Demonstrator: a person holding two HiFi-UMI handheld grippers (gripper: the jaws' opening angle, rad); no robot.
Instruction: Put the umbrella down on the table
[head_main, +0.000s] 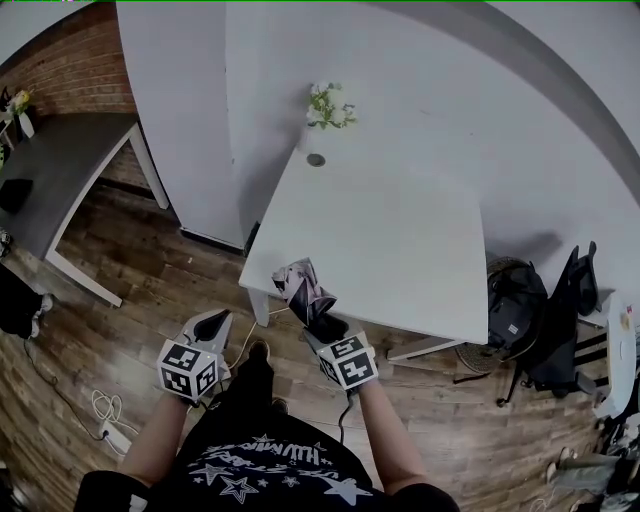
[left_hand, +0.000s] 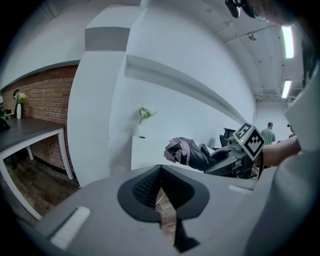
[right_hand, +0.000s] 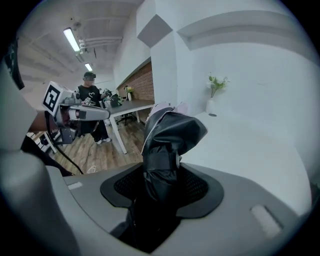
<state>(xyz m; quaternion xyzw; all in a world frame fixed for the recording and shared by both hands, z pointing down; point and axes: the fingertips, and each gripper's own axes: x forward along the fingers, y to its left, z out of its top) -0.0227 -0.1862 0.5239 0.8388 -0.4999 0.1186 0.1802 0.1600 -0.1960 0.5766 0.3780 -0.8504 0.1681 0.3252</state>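
The right tool grips the folded black fabric umbrella between widely spread jaws. The umbrella juts out ahead of it, with its bunched end at the near edge of the white rectangular worktop. The left tool, jaws together and empty, hangs to the left, apart from the umbrella.

My left gripper hangs low at the left, angled slightly downward. Its jaws are closed together with nothing between them, and its marker cube faces up toward my head. My right gripper reaches further forward and tips more steeply down. Its jaws are clamped around the lower part of the folded umbrella, which sticks out past the fingertips. Both my bare forearms extend out from my body, the two grippers level with each other and well apart.
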